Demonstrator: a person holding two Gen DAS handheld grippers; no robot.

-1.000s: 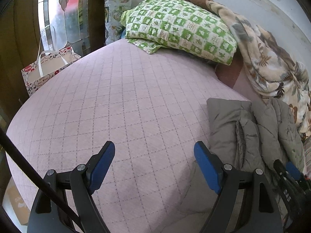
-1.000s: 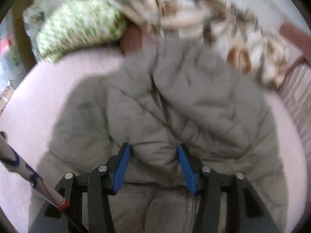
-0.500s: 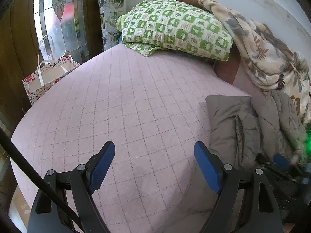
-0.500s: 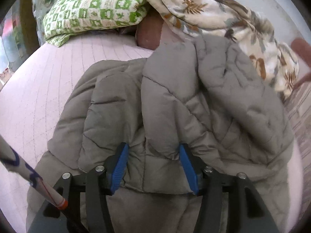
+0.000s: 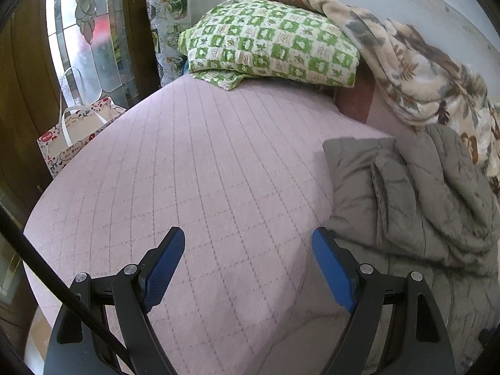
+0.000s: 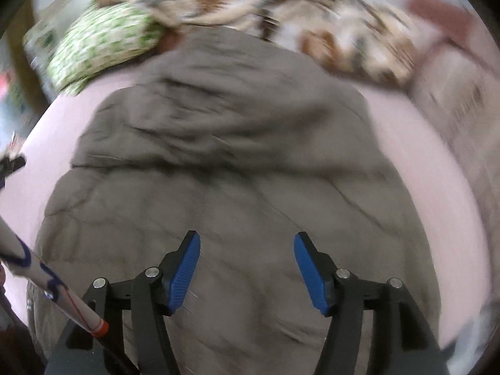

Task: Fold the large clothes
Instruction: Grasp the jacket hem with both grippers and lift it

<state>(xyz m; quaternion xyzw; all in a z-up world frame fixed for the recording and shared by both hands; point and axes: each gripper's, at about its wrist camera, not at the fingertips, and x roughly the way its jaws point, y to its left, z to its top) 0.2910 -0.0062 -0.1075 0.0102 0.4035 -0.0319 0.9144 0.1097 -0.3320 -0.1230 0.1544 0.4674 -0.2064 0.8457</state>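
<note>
Pink quilted bedding point(image 5: 200, 168) covered the bed, and at its far end lay a green checked pillow point(image 5: 272, 50) with a leaf-patterned blanket point(image 5: 415, 81) piled beside it along the pale wall. Beyond the left edge of the bed stood a gift bag point(image 5: 78, 134) with white handles, in front of a stained-glass panel point(image 5: 84, 25) in a dark wooden frame.

On the right part of the bed lay the grey padded jacket point(image 6: 237, 168), crumpled and partly folded over itself; its far edge was close under the blanket. From the left wrist view the jacket point(image 5: 415, 206) was seen to the right of the left gripper point(image 5: 247, 268). This gripper hung over bare bedding with its jaws wide apart and nothing between them.

The right gripper point(image 6: 247, 268) was above the near part of the jacket. Its jaws had just been opening and stood wide, the blue pads point(image 6: 184, 272) not pressing the cloth. The right wrist view was blurred, so finer folds of the jacket could not be told
</note>
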